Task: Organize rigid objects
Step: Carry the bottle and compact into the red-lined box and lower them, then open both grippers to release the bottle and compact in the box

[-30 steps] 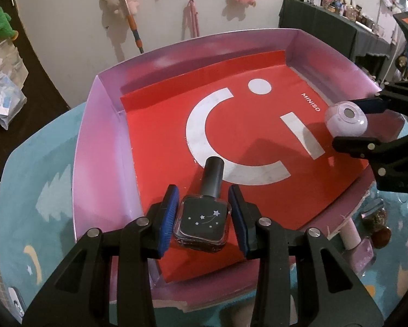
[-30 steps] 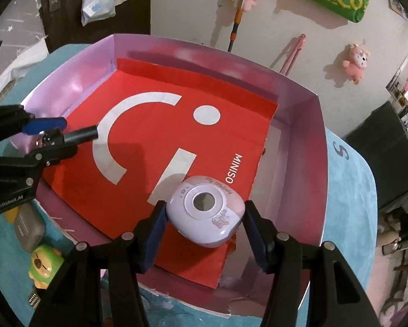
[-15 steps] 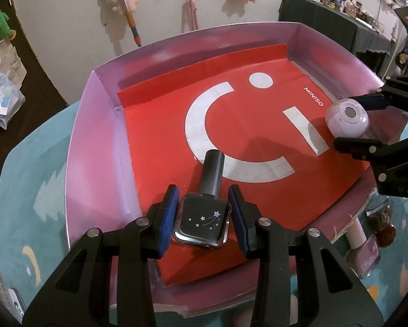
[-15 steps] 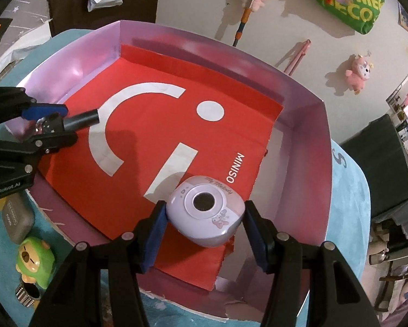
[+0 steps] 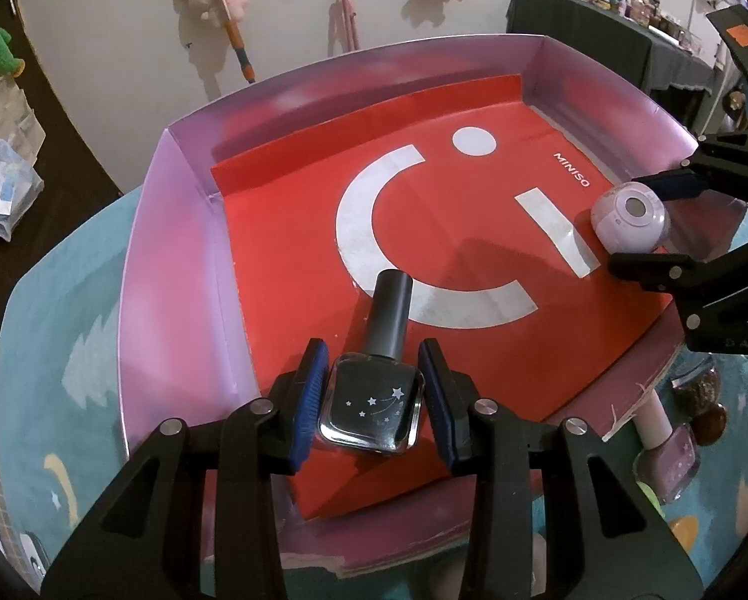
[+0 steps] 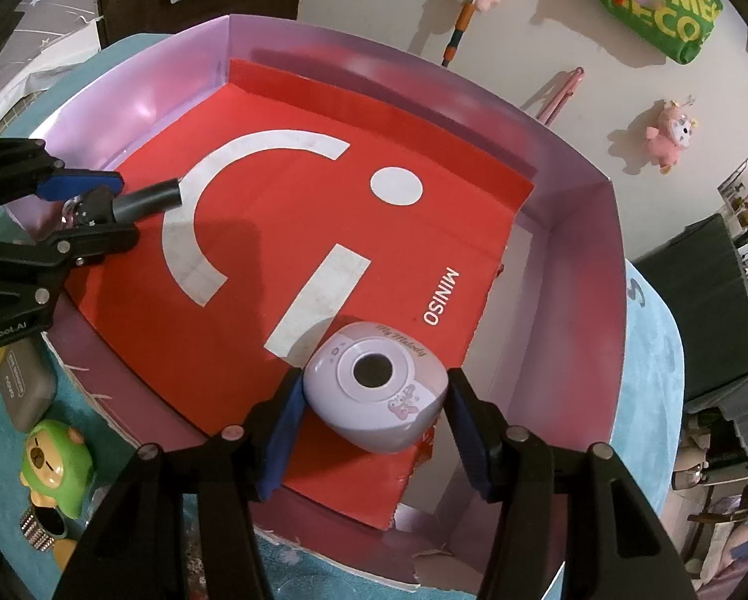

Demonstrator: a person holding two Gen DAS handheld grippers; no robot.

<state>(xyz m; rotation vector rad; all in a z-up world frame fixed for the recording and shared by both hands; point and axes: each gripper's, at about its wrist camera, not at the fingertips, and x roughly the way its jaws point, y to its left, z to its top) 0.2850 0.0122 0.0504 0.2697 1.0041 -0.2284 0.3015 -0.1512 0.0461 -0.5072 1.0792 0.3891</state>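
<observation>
Between the blue pads of the left gripper (image 5: 373,395), a dark nail polish bottle (image 5: 371,407) with star print is clamped, cap pointing away, over the near edge of the red liner (image 5: 294,230). Right gripper (image 6: 374,425) pinches a lilac rounded case (image 6: 376,385) marked My Melody over the liner's corner near the MINISO print. Both sit within the pink tray (image 5: 174,260). Outside it, on the teal cloth (image 5: 49,330): a pink polish bottle (image 5: 666,455), a green bear figure (image 6: 56,465), a grey case (image 6: 24,390).
</observation>
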